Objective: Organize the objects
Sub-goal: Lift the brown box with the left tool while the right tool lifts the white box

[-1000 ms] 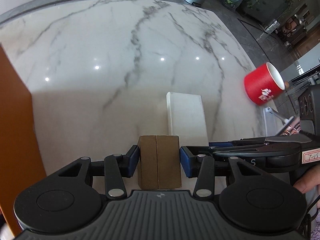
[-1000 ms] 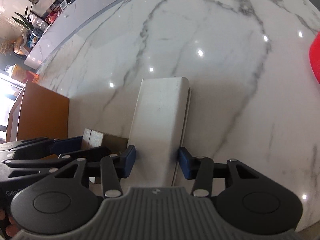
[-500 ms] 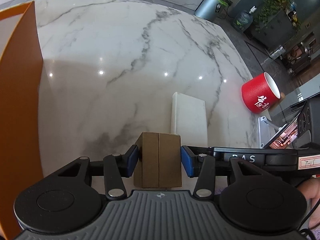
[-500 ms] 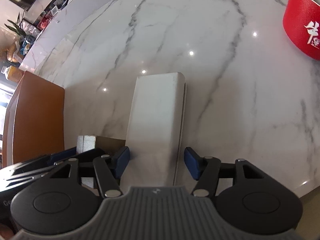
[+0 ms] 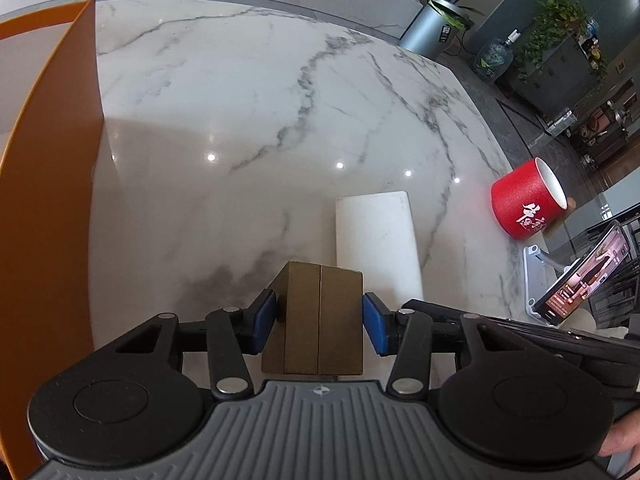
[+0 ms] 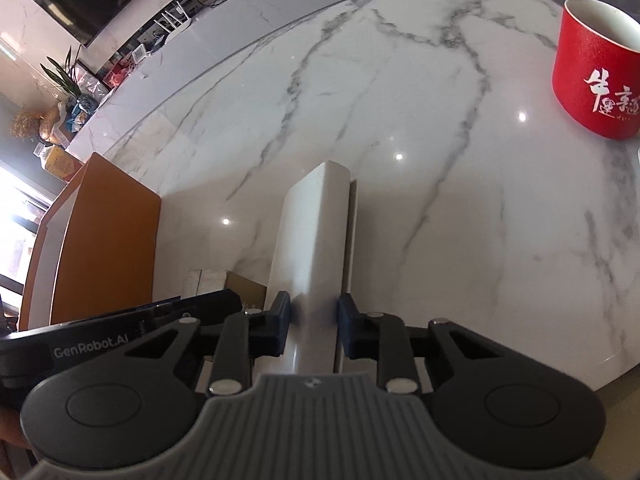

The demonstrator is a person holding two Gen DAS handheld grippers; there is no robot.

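Marble counter (image 5: 248,128), viewed from both wrist cameras. An orange box (image 5: 44,208) stands open at its left edge, presumably the destination; its interior is not visible. A red cup (image 6: 596,76) stands near the far right, untouched. A white box (image 6: 316,240), tipped onto a narrow side, sits between the blue pads of the right hand-held gripper (image 6: 312,326), whose jaws have just been closing and now press on it. A brown block (image 5: 320,316), smallest item, rests between the pads of the left hand-held gripper (image 5: 320,322), the right pad touching, the left hidden behind a corner, apparently clamped. Judged progress: both items grasped just beside each other; neither yet placed, cup remaining.
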